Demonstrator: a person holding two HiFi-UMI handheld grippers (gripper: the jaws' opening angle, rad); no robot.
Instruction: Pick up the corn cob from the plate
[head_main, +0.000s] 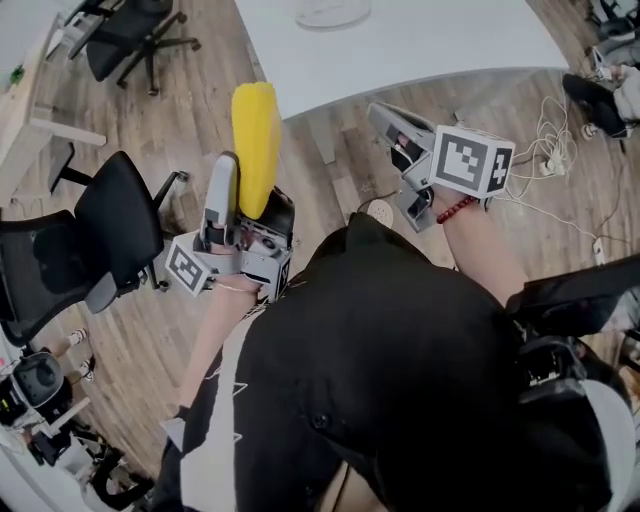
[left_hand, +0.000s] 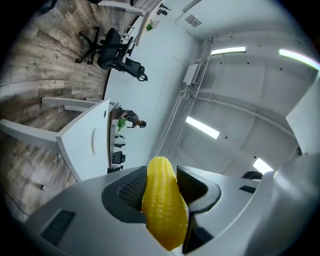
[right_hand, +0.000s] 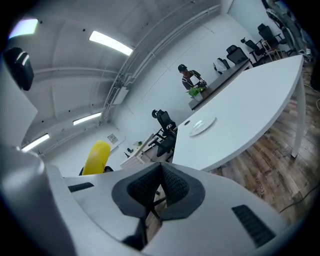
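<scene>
the left gripper (left_hand: 161, 181) clamps the yellow corn cob (head_main: 255, 140) between its jaws, while the right gripper (right_hand: 160, 181) has its jaws together, empty.

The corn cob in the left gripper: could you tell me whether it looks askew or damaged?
No damage shows. The corn cob sits slightly slanted in the left gripper, clamped low, its top sticking out past the jaws.

White table (head_main: 430, 40) w/ one plate (head_main: 333, 12) on top.
</scene>
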